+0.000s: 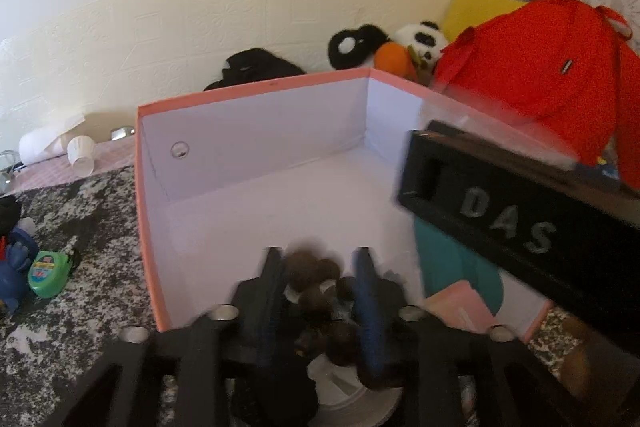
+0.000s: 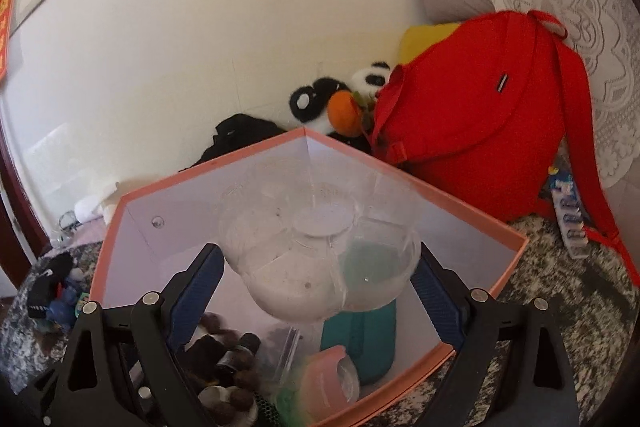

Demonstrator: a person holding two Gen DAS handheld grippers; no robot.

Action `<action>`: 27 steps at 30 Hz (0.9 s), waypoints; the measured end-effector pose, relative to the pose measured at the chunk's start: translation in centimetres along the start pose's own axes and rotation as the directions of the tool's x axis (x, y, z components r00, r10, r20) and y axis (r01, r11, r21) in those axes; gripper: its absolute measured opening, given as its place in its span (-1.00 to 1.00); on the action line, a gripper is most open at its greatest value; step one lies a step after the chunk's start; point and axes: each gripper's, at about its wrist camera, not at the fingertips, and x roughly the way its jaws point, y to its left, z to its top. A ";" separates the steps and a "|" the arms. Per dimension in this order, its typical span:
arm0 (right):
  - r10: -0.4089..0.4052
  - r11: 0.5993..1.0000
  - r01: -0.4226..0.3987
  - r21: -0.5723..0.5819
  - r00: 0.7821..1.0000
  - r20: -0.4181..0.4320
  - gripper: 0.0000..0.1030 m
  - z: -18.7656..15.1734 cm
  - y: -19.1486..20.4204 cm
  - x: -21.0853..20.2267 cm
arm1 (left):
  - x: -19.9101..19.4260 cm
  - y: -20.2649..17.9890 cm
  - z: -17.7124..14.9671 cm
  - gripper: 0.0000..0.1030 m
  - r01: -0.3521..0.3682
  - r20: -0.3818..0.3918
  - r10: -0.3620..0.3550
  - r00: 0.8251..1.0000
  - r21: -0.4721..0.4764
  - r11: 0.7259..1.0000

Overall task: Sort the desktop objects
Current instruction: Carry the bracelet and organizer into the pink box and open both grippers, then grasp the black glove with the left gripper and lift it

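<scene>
right tongs (image 2: 320, 279) clamped on clear bowl (image 2: 320, 243) over pink box (image 2: 472, 205) to drop in; left tongs (image 1: 320, 279) apart around brown beads (image 1: 316, 279), releasing.

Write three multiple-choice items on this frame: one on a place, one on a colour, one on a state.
1. Where is the teal object?
A. inside the pink-rimmed cardboard box
B. on the speckled tabletop
C. atop the backpack

2. What colour is the fabric backpack?
A. blue
B. red
C. green

3. What is the right hand-held gripper doing?
A. hanging empty
B. gripping a plush panda
C. holding a clear plastic compartmented container

Key: A, it lies on the box floor; B, it is plainly red; C, the container sits between its fingers.
</scene>
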 end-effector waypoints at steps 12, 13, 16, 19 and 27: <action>-0.027 0.994 0.022 0.106 0.999 0.043 0.99 0.2 -1.7 -1.0 | -0.5 -0.6 0.5 0.41 0.051 0.012 -0.051 0.999 -0.014 0.999; -0.037 0.992 0.030 0.119 0.997 0.063 0.99 0.2 -1.8 -1.4 | -0.8 -0.6 0.6 0.48 0.048 0.020 -0.047 0.999 -0.020 0.999; -0.067 0.984 0.044 0.172 0.989 0.134 0.99 0.3 -2.2 -3.2 | -2.7 0.1 1.3 0.53 0.075 0.104 -0.071 0.992 -0.032 0.997; -0.073 0.978 0.039 0.203 0.984 0.163 0.99 0.3 -2.2 -4.4 | -4.3 1.3 2.1 0.80 0.056 0.154 -0.046 0.987 -0.061 0.997; -0.026 0.983 -0.014 0.184 0.977 0.212 0.99 -0.3 1.7 -6.3 | -6.0 9.1 1.7 0.86 -0.113 0.090 0.135 0.987 -0.215 0.970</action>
